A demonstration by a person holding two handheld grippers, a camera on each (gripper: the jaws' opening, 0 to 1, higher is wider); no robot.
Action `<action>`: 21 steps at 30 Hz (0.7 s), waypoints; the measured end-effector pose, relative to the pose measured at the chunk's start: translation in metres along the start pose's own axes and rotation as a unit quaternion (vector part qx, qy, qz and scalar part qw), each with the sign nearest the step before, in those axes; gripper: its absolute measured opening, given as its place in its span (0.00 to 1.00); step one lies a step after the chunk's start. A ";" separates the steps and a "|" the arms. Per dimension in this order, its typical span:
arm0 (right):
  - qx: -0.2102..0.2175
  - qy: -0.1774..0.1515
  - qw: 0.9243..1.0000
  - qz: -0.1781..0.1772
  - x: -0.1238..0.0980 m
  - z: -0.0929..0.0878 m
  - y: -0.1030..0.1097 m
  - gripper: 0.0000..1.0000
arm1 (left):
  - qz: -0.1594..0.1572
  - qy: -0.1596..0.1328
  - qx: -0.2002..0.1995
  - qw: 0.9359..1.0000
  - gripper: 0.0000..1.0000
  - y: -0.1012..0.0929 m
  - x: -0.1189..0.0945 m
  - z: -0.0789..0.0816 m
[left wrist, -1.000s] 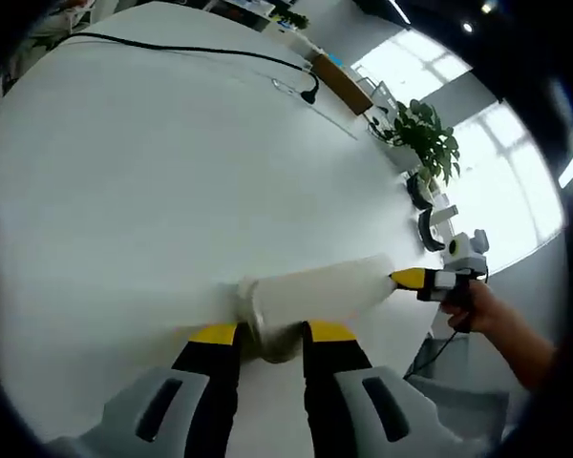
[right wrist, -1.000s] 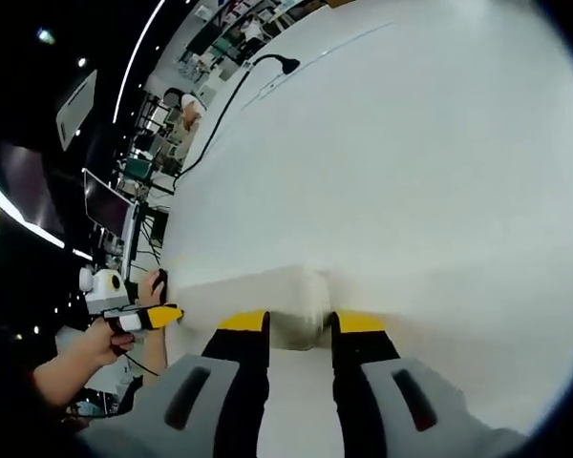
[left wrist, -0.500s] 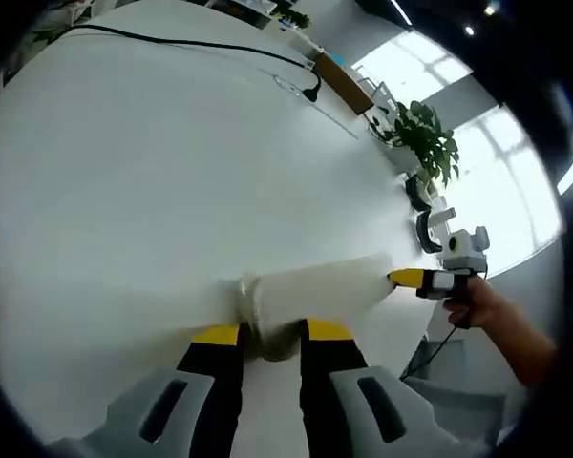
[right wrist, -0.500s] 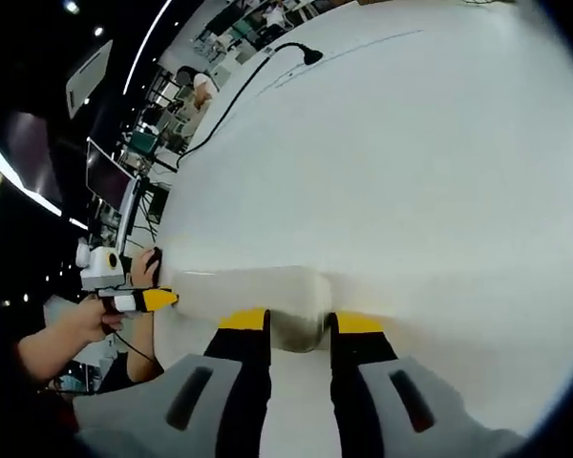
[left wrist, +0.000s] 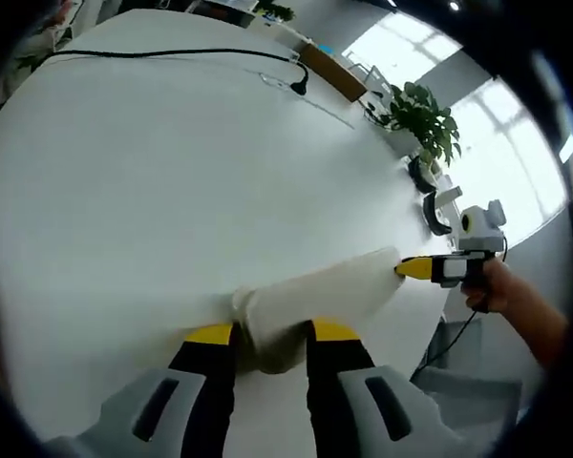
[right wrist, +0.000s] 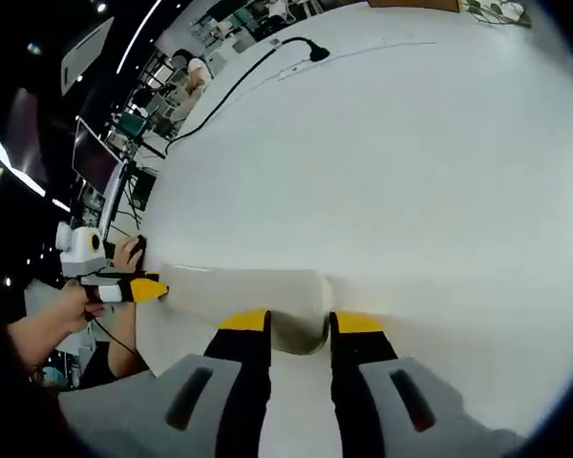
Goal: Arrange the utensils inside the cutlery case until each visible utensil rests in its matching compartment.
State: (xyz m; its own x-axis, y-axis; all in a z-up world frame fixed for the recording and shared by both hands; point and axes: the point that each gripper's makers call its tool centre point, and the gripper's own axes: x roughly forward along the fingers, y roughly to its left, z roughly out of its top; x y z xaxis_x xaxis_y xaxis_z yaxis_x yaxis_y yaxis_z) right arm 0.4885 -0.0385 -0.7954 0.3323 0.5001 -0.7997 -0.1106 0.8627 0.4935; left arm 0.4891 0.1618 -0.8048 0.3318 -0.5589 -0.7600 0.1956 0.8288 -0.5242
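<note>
A long pale, milky cutlery case [left wrist: 315,291] hangs just over the white table [left wrist: 172,172], held at both ends. My left gripper [left wrist: 272,334] is shut on its near end, and the yellow-tipped right gripper [left wrist: 415,269] pinches the far end. In the right gripper view, my right gripper [right wrist: 299,322] is shut on one end of the cutlery case [right wrist: 239,291], while the left gripper [right wrist: 143,288] holds the other end at the left. The lid hides whatever is inside, so I see no utensils.
A black cable [left wrist: 172,53] with a plug [left wrist: 301,86] crosses the far side of the table. A potted plant [left wrist: 420,119] stands past the table edge. A person's hand [left wrist: 506,296] holds the right gripper. Desks and monitors [right wrist: 105,162] lie beyond the table's left edge.
Both hands have shifted slightly with the case still held between them. In the right gripper view the case now stretches longer and flatter toward the left gripper.
</note>
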 end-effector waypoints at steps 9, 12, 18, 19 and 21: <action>0.024 -0.028 0.999 -0.008 0.009 0.011 0.001 0.22 | 0.035 -0.042 0.025 0.998 0.27 0.013 -0.001 0.021; 0.030 -0.023 0.999 -0.006 0.010 0.010 0.001 0.22 | 0.047 -0.060 0.038 0.996 0.25 0.016 -0.004 0.027; 0.032 -0.037 0.999 -0.013 0.010 0.012 -0.004 0.26 | 0.059 -0.107 0.043 0.992 0.26 0.019 -0.011 0.038; 0.032 -0.040 0.999 -0.013 0.009 0.011 -0.004 0.27 | 0.058 -0.115 0.046 0.991 0.33 0.018 -0.012 0.040; 0.032 -0.050 0.998 -0.006 0.006 0.012 -0.001 0.30 | 0.057 -0.110 0.037 0.992 0.44 0.017 -0.015 0.038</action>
State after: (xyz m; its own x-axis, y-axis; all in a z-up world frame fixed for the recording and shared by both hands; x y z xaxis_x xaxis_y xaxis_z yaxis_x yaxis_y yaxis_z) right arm 0.5021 -0.0375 -0.7971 0.4249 0.4767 -0.7695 -0.0476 0.8607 0.5069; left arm 0.5227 0.1853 -0.7878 0.5467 -0.4487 -0.7069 0.2093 0.8907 -0.4035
